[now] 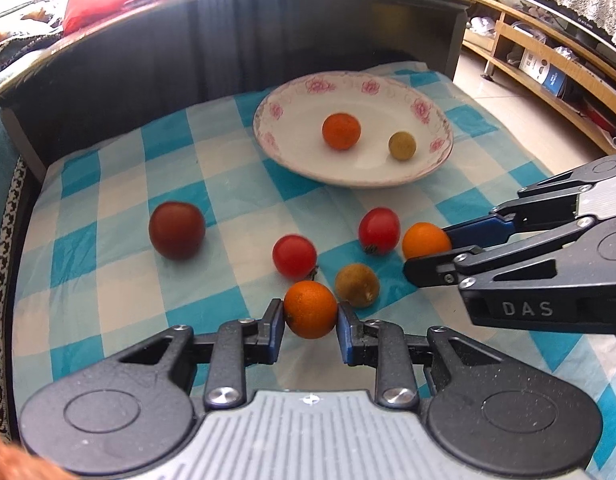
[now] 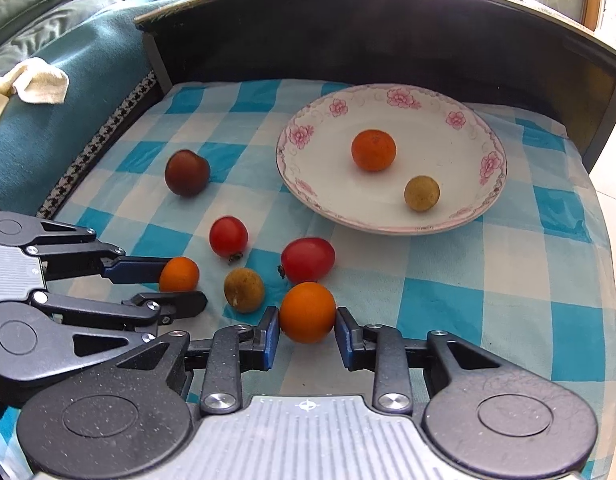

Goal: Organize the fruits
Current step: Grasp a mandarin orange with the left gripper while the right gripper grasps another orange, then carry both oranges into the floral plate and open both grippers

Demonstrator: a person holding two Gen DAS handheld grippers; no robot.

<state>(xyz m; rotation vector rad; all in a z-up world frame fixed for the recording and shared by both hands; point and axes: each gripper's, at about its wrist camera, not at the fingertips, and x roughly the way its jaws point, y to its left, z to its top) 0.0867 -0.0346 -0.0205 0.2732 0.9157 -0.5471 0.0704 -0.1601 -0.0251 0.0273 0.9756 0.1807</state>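
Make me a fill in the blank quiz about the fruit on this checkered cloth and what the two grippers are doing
1. The plate holds ___ fruits.
2. The left gripper and the right gripper each have their fingers around an ___ fruit.
3. The dark red fruit lies on the ___ cloth, apart from the others.

Missing words: two; orange; checkered
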